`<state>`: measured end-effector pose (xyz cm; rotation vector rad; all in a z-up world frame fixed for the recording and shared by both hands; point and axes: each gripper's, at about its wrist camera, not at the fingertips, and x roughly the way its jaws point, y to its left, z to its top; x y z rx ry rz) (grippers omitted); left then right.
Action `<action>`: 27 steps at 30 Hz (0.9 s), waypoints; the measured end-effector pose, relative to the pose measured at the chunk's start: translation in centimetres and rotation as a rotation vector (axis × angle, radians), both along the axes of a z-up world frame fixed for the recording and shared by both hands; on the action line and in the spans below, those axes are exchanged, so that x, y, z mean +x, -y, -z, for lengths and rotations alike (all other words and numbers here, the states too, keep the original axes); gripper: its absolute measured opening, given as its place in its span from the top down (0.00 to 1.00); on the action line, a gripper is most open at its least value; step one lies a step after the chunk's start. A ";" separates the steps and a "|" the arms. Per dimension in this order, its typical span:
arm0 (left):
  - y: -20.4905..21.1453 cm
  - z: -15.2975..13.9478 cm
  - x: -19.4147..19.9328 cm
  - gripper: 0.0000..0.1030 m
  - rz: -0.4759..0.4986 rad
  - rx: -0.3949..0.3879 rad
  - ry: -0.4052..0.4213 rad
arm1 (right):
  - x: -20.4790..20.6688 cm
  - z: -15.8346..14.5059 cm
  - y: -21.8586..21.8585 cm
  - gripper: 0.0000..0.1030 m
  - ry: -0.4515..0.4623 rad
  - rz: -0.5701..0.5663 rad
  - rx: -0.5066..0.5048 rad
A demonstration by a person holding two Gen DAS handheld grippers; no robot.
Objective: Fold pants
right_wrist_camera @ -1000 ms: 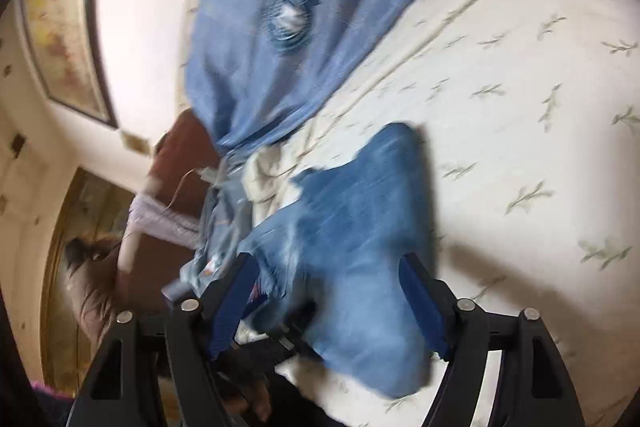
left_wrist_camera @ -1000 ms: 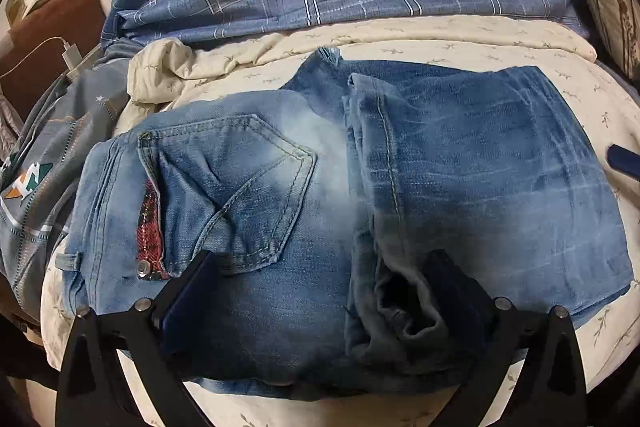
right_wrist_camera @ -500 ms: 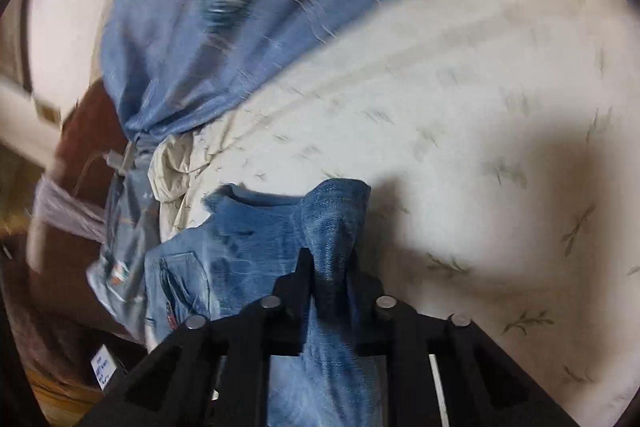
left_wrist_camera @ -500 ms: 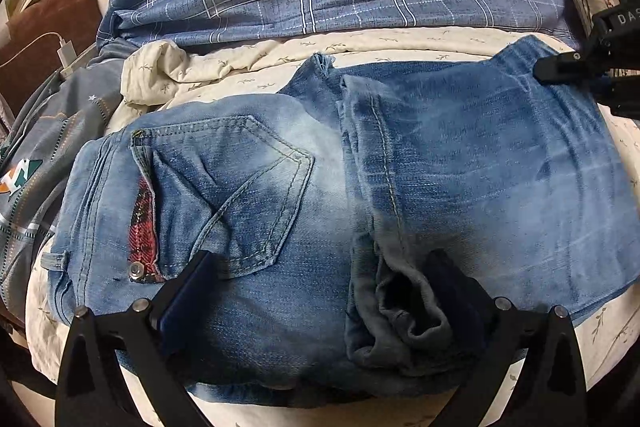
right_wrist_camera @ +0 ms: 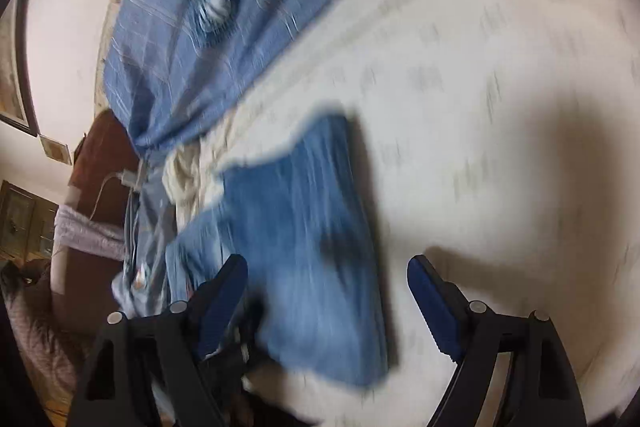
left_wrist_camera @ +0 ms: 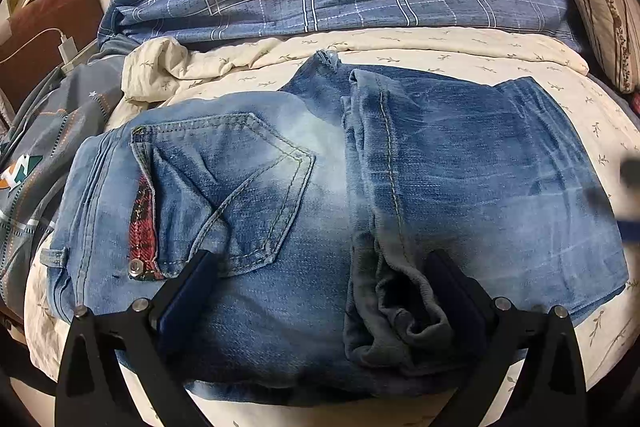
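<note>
Denim pants (left_wrist_camera: 304, 219) lie folded on the bed (left_wrist_camera: 440, 47). Left hand-held gripper (left_wrist_camera: 320, 291) rests spread on them at bottom of the frame. Right hand-held gripper (right_wrist_camera: 326, 291) is opening, its fingers not pressing the pants between them.

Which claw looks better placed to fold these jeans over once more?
Probably the left claw: its jaws sit spread over the near edge of the jeans. The right claw is opening with nothing gripped, at the jeans' far side.

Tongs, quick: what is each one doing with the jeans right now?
Left tongs: open, fingers spread over the folded jeans, gripping nothing.
Right tongs: opening, jeans lying loose below, nothing pinched.
</note>
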<state>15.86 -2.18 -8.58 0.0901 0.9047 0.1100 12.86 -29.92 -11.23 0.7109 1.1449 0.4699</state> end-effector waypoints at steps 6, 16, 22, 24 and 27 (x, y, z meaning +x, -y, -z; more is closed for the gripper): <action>0.0 -0.1 -0.2 0.00 0.005 0.001 0.013 | -1.2 -0.3 -2.7 0.84 0.005 -0.089 -0.198; 0.0 0.0 -0.4 0.00 0.013 0.004 0.021 | -2.3 -1.9 -1.9 0.46 0.030 -0.062 -0.246; 0.0 0.0 -0.3 0.00 0.007 -0.001 0.012 | -1.2 -7.2 -1.7 0.36 0.165 -0.058 -0.062; -0.1 0.0 -0.3 0.00 0.011 -0.003 0.013 | 0.5 -6.8 -2.3 0.35 0.143 -0.088 0.047; -0.1 0.0 -0.2 0.00 0.018 -0.008 0.009 | 3.8 -1.1 -3.1 0.31 -0.043 -0.081 -0.035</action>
